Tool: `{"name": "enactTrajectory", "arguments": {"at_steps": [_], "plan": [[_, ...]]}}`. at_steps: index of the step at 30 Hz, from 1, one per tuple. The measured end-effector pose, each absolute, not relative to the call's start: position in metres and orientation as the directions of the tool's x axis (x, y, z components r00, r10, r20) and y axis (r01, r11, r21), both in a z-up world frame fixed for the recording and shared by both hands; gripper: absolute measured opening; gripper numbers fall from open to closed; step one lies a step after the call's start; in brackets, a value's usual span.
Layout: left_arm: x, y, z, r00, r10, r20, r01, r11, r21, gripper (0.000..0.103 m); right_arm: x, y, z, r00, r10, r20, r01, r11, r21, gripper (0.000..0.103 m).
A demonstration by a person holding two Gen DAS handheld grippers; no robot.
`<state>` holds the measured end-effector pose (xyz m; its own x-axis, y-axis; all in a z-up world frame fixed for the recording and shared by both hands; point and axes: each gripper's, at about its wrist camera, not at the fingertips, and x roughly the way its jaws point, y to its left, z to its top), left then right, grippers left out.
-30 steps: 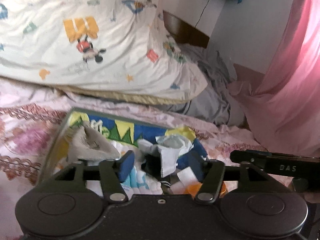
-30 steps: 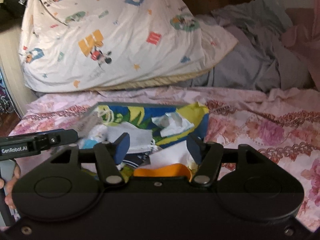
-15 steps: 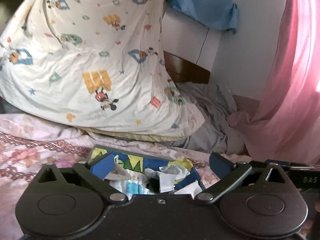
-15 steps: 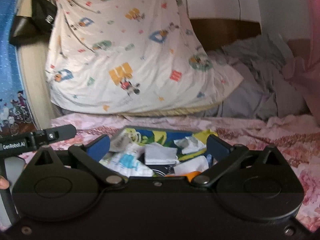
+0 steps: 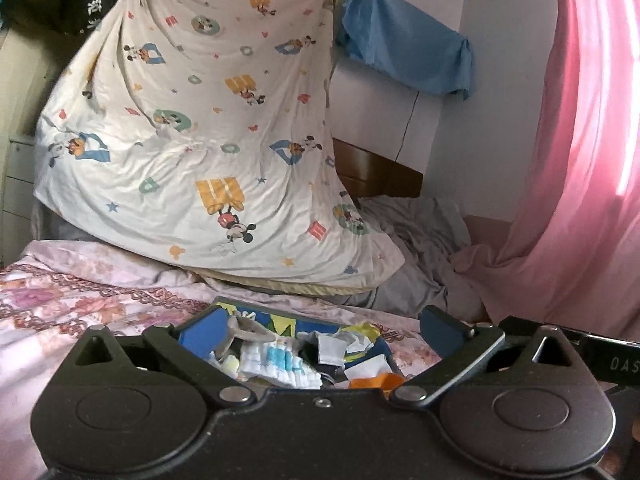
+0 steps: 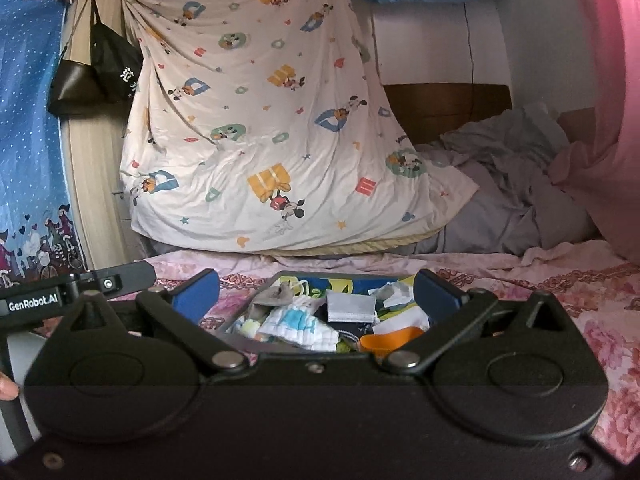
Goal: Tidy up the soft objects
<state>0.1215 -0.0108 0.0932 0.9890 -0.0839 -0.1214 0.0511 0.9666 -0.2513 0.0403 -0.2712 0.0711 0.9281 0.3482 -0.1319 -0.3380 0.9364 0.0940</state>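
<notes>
Nearest, the left gripper [image 5: 322,326] and the right gripper [image 6: 316,290] are seen spread wide, with nothing held between their blue pads. Just beyond both, at 12 o'clock, a colourful storage box [image 6: 344,278] is set on the pink floral bedspread [image 6: 580,304], filled with small folded cloths [image 6: 298,326]. Farther back, a cartoon-print sheet [image 5: 208,136] is hung up; at 2 o'clock, grey bedding [image 6: 504,188] is heaped.

we see bed [image 6: 592,280], pink floral sheet | on it: open box [image 6: 344,275] of small cloths; cartoon-print quilt [image 6: 280,152]; grey bedding [image 6: 512,192]
</notes>
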Motion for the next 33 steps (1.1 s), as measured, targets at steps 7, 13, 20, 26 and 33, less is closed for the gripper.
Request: {"name": "enactTrajectory", "arguments": {"at_steps": [7,13,20,26,33], "plan": [[0.087,-0.02,0.072,0.988,-0.038,-0.151,0.003,0.974,-0.226,0.102,0.013,-0.268,0.048,0.945,0.295,-0.14,-0.281,0.953,0.11,0.102],[0.064,-0.026,0.055,0.986,-0.014,-0.164,-0.021,0.977,-0.213,0.102,-0.014,-0.272,0.018,0.956,0.238,-0.17,-0.215,0.966,0.144,0.102],[0.05,-0.026,0.034,0.981,-0.027,-0.191,-0.015,0.977,-0.215,0.102,-0.027,-0.276,-0.017,0.963,0.179,-0.203,-0.153,0.978,0.142,0.102],[0.044,-0.022,0.01,0.968,-0.011,-0.25,-0.049,0.972,-0.231,0.102,-0.028,-0.274,-0.038,0.947,0.187,-0.26,-0.152,0.977,0.148,0.102],[0.041,-0.018,-0.014,0.945,-0.004,-0.326,-0.079,0.967,-0.242,0.102,-0.023,-0.268,-0.052,0.928,0.196,-0.315,-0.163,0.978,0.13,0.102]]}}
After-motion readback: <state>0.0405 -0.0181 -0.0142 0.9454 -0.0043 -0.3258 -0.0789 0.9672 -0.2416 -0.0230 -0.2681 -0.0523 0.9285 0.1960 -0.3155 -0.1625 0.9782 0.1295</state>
